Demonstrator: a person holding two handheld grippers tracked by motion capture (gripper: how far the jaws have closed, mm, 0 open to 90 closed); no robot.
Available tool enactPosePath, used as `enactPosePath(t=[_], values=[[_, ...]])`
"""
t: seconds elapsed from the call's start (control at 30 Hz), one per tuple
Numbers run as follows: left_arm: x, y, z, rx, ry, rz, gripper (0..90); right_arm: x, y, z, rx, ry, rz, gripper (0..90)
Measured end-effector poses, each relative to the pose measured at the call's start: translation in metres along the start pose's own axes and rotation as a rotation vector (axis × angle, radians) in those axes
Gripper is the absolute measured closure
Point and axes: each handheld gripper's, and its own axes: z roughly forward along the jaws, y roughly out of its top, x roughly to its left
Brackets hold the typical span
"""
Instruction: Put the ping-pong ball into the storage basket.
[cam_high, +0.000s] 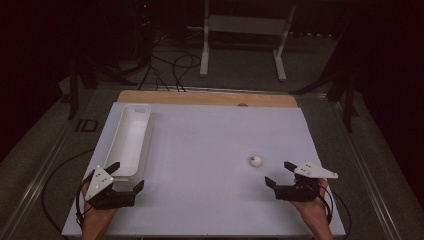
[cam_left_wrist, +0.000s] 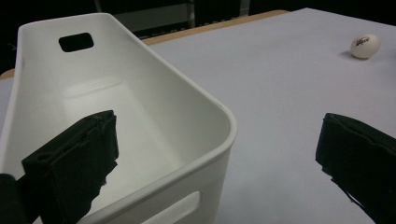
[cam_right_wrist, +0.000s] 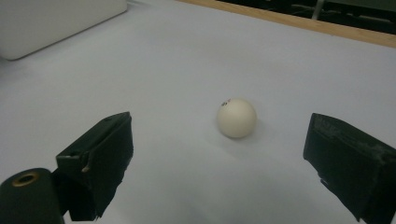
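A small white ball (cam_high: 256, 161) (cam_right_wrist: 236, 117) rests on the white table top (cam_high: 210, 145), right of centre; it lies far off in the left gripper view too (cam_left_wrist: 365, 46). My right gripper (cam_high: 280, 173) (cam_right_wrist: 219, 163) is open just short of the ball, its jaws wide apart with the ball ahead between them. A long white bin (cam_high: 130, 140) (cam_left_wrist: 140, 116) stands along the table's left side, empty. My left gripper (cam_high: 126, 176) (cam_left_wrist: 219, 154) is open at the bin's near end, one jaw over the bin's inside and the other outside its wall.
A wooden strip (cam_high: 207, 98) runs along the table's far edge. Beyond it stand a white metal frame (cam_high: 245, 40) and cables (cam_high: 170, 70) on the floor. The bin's corner (cam_right_wrist: 56, 23) sits at the top left of the right gripper view.
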Motion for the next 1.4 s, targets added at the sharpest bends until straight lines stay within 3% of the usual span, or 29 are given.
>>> enactPosePath(t=[1.4], values=[[0.000, 0.000, 0.000, 0.002, 0.002, 0.007, 0.0, -0.009, 0.037, 0.014, 0.129, -0.012, -0.039, 8.2]])
